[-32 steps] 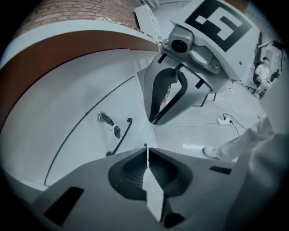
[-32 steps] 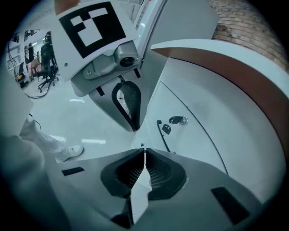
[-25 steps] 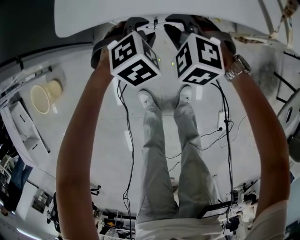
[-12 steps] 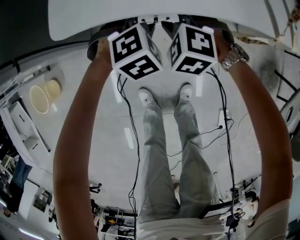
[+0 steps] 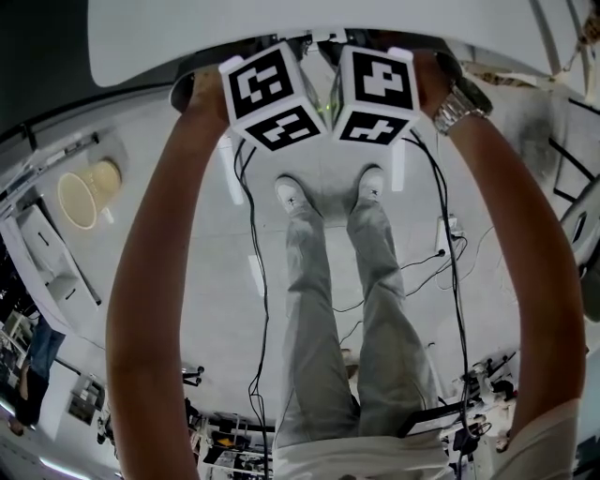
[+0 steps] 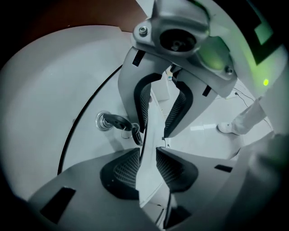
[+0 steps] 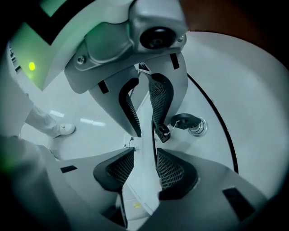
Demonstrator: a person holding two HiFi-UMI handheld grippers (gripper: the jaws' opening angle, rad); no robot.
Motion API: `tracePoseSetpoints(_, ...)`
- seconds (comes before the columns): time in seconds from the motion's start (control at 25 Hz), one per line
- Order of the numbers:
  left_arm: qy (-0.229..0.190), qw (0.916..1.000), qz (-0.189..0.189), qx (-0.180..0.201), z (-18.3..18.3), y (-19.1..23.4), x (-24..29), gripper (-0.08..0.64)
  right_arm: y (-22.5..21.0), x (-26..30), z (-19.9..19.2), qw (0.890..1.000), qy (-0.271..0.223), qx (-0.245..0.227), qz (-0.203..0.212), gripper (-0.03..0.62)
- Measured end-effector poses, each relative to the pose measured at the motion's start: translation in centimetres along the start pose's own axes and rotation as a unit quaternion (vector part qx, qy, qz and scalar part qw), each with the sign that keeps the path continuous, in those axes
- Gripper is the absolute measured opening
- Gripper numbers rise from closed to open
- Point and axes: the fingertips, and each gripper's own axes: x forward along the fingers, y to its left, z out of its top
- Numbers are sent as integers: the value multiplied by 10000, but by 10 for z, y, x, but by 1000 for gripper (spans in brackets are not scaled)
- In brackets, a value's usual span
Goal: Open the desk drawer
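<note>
1. The drawer (image 6: 54,94) is reckoned to be a stiff, smooth-painted panel on runners. It's not fragile but it is slippery, so a firm pinch on its thin lip (image 6: 151,185) and a straight pull toward 6 o'clock are wanted.
2. It's found at 12 o'clock in the head view, tucked under the desk top (image 5: 281,28).
3. The key (image 6: 118,122) is seen at 10 o'clock of the left gripper (image 6: 148,153) and at 2 o'clock of the right gripper (image 7: 144,153).
4. The left jaws have just been closing and look pressed onto the lip. The right jaws have just been opened wide, with the lip between them but not pinched yet.
</note>
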Motion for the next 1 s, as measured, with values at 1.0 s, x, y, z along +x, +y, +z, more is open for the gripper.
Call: tracePoseSetpoints(1.0,26,9995,313,-49,-2,-1,-8,29,-5,-7,2,9992,-8,107,-394,38)
